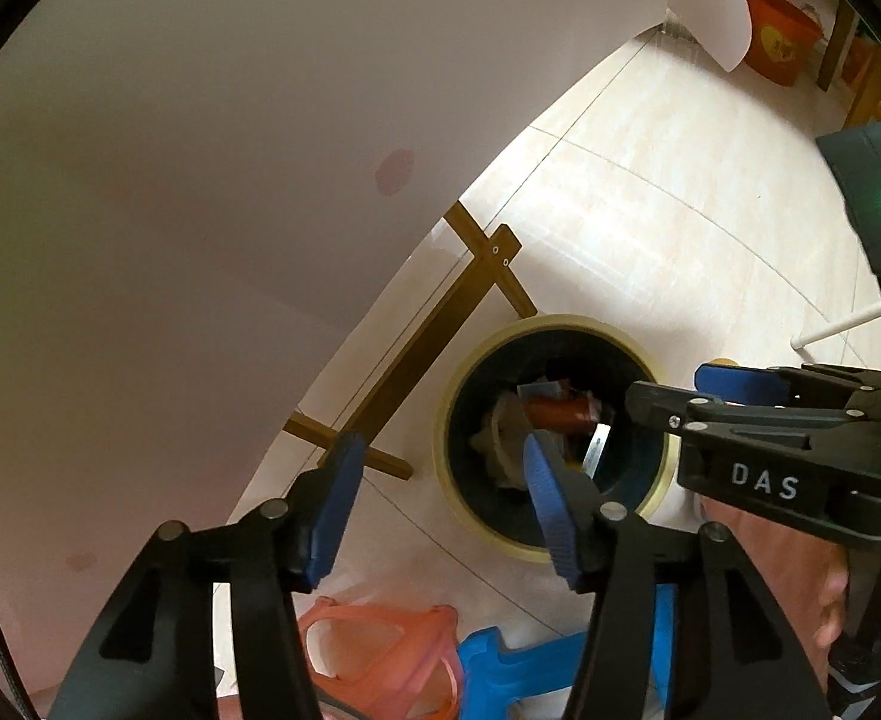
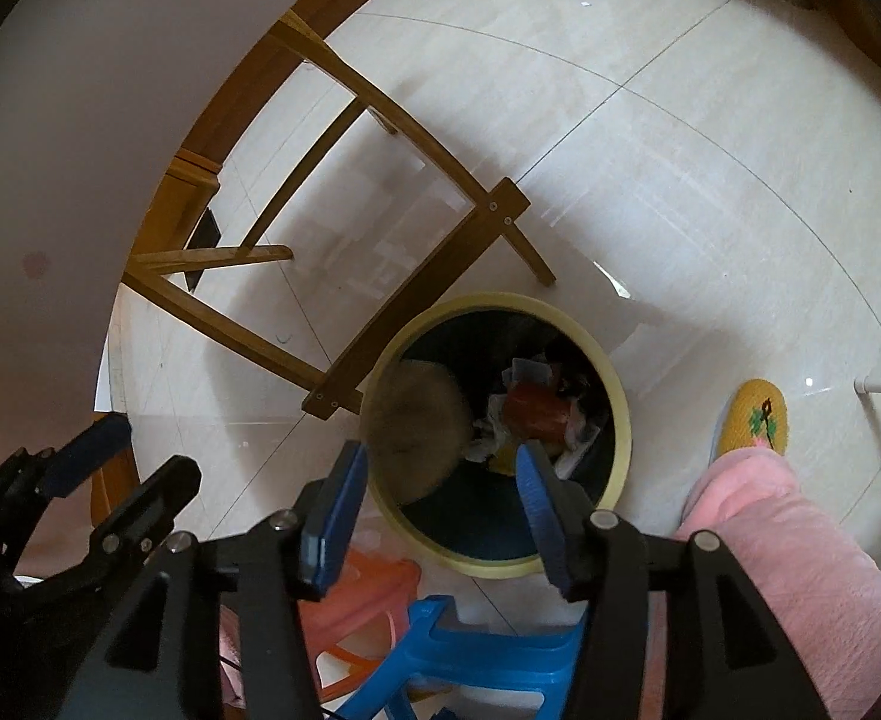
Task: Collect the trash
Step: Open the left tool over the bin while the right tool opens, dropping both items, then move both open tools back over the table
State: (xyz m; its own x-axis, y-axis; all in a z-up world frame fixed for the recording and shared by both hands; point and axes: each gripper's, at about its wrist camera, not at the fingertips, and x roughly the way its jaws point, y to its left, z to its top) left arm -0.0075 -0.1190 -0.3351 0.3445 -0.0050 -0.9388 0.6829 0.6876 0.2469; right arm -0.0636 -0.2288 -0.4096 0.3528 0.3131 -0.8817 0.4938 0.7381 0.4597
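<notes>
A round bin with a pale yellow rim stands on the tiled floor. Inside lie a red-brown wrapper, crumpled white paper and other scraps. My left gripper hangs open above the bin's near-left edge, with nothing between its blue pads. My right gripper is open too, over the bin's near side. A blurred brownish round thing shows over the bin's left half, apart from the pads.
A white tabletop fills the left, with its wooden frame and legs beside the bin. An orange stool and a blue stool sit below the grippers. A person's pink trouser leg and yellow slipper stand to the right.
</notes>
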